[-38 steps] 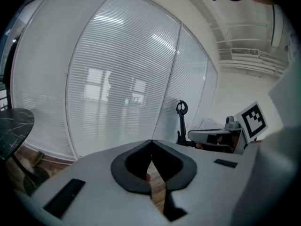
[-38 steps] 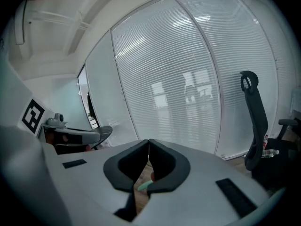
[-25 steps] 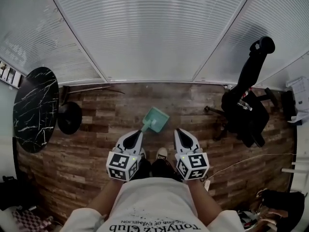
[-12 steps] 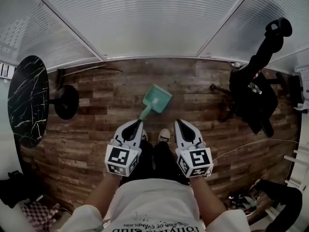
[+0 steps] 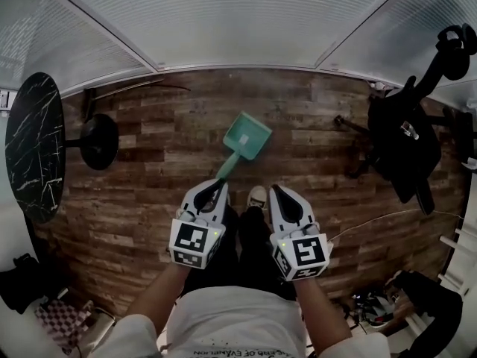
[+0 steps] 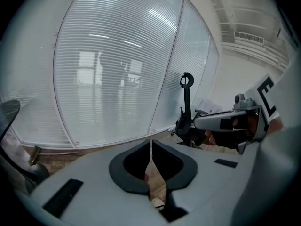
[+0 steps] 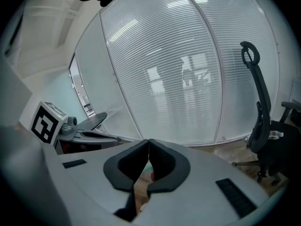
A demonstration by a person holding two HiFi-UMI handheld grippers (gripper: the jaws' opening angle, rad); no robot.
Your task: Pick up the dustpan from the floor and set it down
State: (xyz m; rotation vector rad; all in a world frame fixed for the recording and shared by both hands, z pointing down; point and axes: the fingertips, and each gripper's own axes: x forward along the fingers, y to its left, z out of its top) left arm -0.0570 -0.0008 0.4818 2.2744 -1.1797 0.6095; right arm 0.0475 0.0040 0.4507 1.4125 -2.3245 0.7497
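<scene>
Most of the head view is taken up by wood-plank floor [image 5: 149, 200], closed off at the far side by ribbed glass walls [image 5: 238, 21]. A round black marble-top table [image 5: 33, 148] is seen at the left, and a black office chair [image 5: 402, 144] at the right, both well apart from the work.

The teal dustpan [image 5: 250, 136] is lying flat on the floor, mid-frame, mouth towards the glass. Its handle [image 5: 229, 166] is angled back towards the person's left side. The handle end is seen just beyond the tip of the left gripper [image 5: 216, 189]. The height gap between the two cannot be read.

Both grippers are held side by side above the person's legs. The left gripper's jaws are pressed together with nothing between them, and the same is read for the right gripper [image 5: 277, 192]. A pale shoe [image 5: 257, 197] is seen between the two tips.

Handling, as a judgement:
- Thin moulded plastic is assumed, so the pan is light and fairly stiff, with a smooth and probably slippery surface.
- Flex is expected in the pan walls and lip, so those are to be avoided.
- The handle is the part to be gripped. It is narrow enough for the jaws, and a hold near the pan end limits swing.
- The left jaws have to be opened first.
</scene>
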